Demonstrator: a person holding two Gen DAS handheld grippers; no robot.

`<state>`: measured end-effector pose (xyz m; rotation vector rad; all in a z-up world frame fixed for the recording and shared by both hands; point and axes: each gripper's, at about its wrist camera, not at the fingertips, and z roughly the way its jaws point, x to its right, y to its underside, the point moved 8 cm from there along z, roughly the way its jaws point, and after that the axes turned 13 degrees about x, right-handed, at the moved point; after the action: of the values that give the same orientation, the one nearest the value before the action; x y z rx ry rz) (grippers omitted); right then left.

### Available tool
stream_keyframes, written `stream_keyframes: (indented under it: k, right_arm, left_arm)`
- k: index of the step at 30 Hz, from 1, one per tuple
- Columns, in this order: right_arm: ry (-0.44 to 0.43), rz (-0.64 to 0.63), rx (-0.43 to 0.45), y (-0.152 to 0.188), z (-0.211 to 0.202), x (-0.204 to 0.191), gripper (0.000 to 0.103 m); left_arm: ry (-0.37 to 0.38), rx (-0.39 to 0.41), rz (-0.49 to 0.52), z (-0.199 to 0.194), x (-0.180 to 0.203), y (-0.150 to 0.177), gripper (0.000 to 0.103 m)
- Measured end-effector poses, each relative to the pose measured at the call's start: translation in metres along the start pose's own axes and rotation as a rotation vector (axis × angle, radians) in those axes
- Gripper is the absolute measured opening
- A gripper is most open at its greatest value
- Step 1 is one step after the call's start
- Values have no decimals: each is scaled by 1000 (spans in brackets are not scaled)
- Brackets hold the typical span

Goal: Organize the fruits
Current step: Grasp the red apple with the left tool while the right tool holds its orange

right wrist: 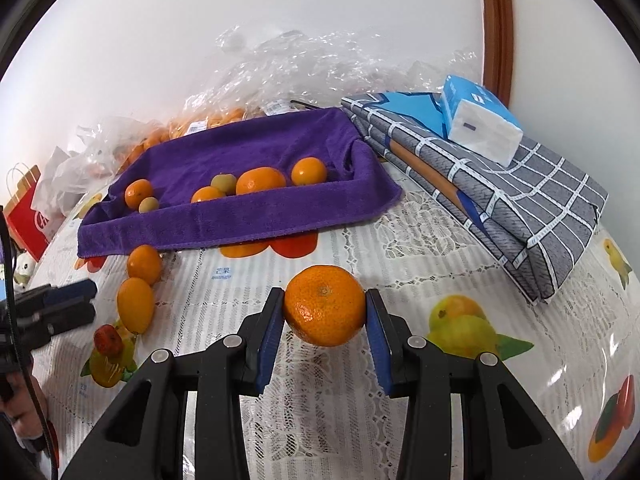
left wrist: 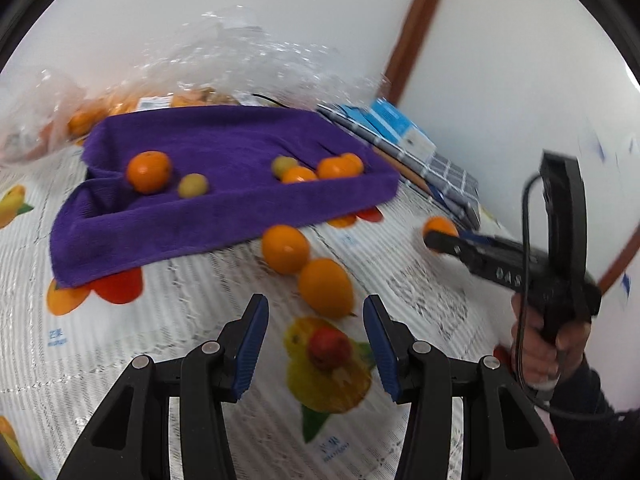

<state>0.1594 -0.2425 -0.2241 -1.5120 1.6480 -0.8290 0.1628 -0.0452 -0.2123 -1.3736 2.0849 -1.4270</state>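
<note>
Mandarin (right wrist: pixel 324 305): clamped between the blue pads of the right gripper (right wrist: pixel 325 312), raised just above the fruit-printed tablecloth (right wrist: pixel 420 248), short of the purple towel (right wrist: pixel 224 216)

Step in hand, as judged: carrying this fruit to the towel-lined tray, where five or six fruits lie already, among them a large mandarin (right wrist: pixel 261 181) and two small greenish ones. Next move calls for a carry forward over the towel's near fold, a lowering clear of the fruits inside, then a release

Left gripper (left wrist: pixel 316 344): jaws parted, nothing between them, aimed at two loose orange fruits (left wrist: pixel 325 287) lying touching each other near the towel's front edge; likely the next pick

Right wrist view only: tissue pack (right wrist: pixel 480 120) on a folded grey checked cloth (right wrist: pixel 520 208), red paper bag (right wrist: pixel 28 216) at far left, the grip itself seen square on

Left wrist view only: the person's hand (left wrist: pixel 548 344) on the right tool's handle; the image is blurred, and the held mandarin shows only as an orange spot at the tool's tip

Both views: clear plastic bags (right wrist: pixel 280 72) of oranges behind the towel
</note>
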Motion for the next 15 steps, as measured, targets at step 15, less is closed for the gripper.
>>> stream_keyframes:
  k: [15]
  right_arm:
    - [-7,6,-7,1,2,-1,40]
  left_arm:
    - [30,-97,19,6,7,16,24]
